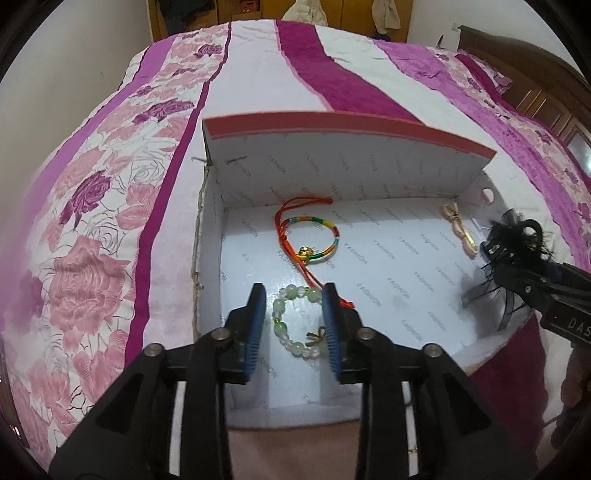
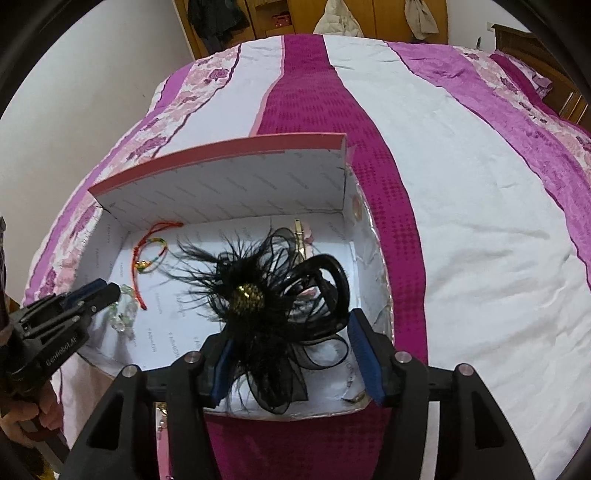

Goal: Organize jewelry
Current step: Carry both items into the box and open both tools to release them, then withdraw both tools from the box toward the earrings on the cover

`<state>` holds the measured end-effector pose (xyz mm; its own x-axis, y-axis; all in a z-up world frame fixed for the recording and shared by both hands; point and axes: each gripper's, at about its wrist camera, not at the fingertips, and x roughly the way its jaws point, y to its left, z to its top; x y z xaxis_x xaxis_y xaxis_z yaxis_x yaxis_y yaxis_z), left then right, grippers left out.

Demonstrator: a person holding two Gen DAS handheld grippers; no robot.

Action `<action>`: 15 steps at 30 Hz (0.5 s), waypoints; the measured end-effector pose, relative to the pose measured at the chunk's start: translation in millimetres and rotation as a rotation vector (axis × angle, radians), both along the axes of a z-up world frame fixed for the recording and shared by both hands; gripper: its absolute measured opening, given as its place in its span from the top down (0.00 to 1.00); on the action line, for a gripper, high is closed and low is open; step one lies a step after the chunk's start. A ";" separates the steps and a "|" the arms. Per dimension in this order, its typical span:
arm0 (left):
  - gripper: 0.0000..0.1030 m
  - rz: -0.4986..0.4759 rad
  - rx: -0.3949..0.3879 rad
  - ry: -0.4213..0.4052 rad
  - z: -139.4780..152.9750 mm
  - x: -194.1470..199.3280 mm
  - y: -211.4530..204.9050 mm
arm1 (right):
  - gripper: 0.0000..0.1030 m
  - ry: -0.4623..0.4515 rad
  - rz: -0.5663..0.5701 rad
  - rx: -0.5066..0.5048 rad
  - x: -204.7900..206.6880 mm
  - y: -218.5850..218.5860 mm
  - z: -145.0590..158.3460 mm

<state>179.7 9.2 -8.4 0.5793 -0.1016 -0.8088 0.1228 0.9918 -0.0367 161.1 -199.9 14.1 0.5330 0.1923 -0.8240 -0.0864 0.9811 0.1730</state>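
Note:
An open white box (image 1: 369, 266) with a pink-edged lid lies on the bed. On its floor are a red cord with a rainbow bangle (image 1: 317, 240) and a pale pink hair pin (image 1: 458, 229). My left gripper (image 1: 295, 321) stands open low in the box, with a green bead bracelet (image 1: 279, 306) lying on the floor between its blue pads and not pressed by them. My right gripper (image 2: 290, 325) is closed on a black feather hair clip (image 2: 247, 299) above the box's right part. The feathers hide its left pad. The same clip (image 1: 517, 232) shows at the right in the left wrist view.
The box sits near the front edge of a pink, purple and white floral bedspread (image 2: 461, 221). Wooden wardrobes (image 2: 295, 18) with hanging clothes stand behind the bed, and a headboard (image 1: 535, 85) is at the right. A person's hand (image 2: 40, 410) holds the left gripper's handle.

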 end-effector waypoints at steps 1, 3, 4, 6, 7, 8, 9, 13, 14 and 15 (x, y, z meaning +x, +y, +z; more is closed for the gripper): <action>0.71 -0.003 -0.002 -0.006 2.4 -2.3 -0.5 | 0.40 -0.004 0.000 0.006 -1.5 0.3 1.8; 0.69 -0.010 -0.010 -0.014 7.1 -6.2 -1.5 | 0.38 -0.014 -0.001 0.016 -5.2 0.4 5.7; 0.67 -0.013 -0.015 -0.017 9.1 -7.9 -1.6 | 0.36 -0.017 -0.002 0.017 -6.2 0.9 7.5; 0.66 -0.017 -0.027 -0.024 13.9 -12.0 -1.4 | 0.34 -0.027 0.002 0.019 -9.2 -0.1 12.1; 0.66 -0.019 -0.032 -0.028 16.1 -13.9 -1.6 | 0.34 -0.035 0.004 0.015 -11.0 0.1 14.7; 0.65 -0.020 -0.035 -0.031 17.7 -15.2 -1.4 | 0.33 -0.042 0.006 0.011 -12.3 0.4 16.7; 0.65 -0.022 -0.038 -0.036 20.0 -17.3 -1.7 | 0.32 -0.053 0.009 0.007 -14.2 0.8 19.3; 0.64 -0.030 -0.055 -0.048 27.2 -24.4 -2.0 | 0.26 -0.097 0.023 -0.001 -21.5 1.5 30.7; 0.64 -0.031 -0.059 -0.051 28.6 -26.0 -1.4 | 0.25 -0.104 0.026 -0.004 -22.9 1.8 32.5; 0.64 -0.032 -0.063 -0.054 29.8 -27.4 -0.7 | 0.25 -0.113 0.028 -0.009 -25.1 2.3 35.5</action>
